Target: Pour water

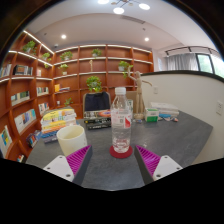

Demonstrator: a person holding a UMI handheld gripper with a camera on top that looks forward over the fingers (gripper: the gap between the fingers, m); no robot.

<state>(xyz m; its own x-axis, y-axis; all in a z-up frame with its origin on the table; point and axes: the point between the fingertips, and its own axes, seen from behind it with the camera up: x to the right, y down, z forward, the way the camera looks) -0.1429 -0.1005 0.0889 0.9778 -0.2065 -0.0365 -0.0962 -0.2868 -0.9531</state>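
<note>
A clear plastic water bottle (121,120) with a red-banded label stands upright on a red coaster (121,152) on the grey table (170,140). A pale yellow cup (71,139) stands to its left on the same table. My gripper (113,160) is open, its two magenta pads (77,157) spread wide at either side. The bottle stands just ahead of the fingers, roughly centred between them, with clear gaps on both sides. Nothing is held.
Stacked books (56,122) lie behind the cup. A dark chair (97,102) stands beyond the table, with more items (160,113) at the right. Wooden shelves (30,85) with books and plants line the back walls.
</note>
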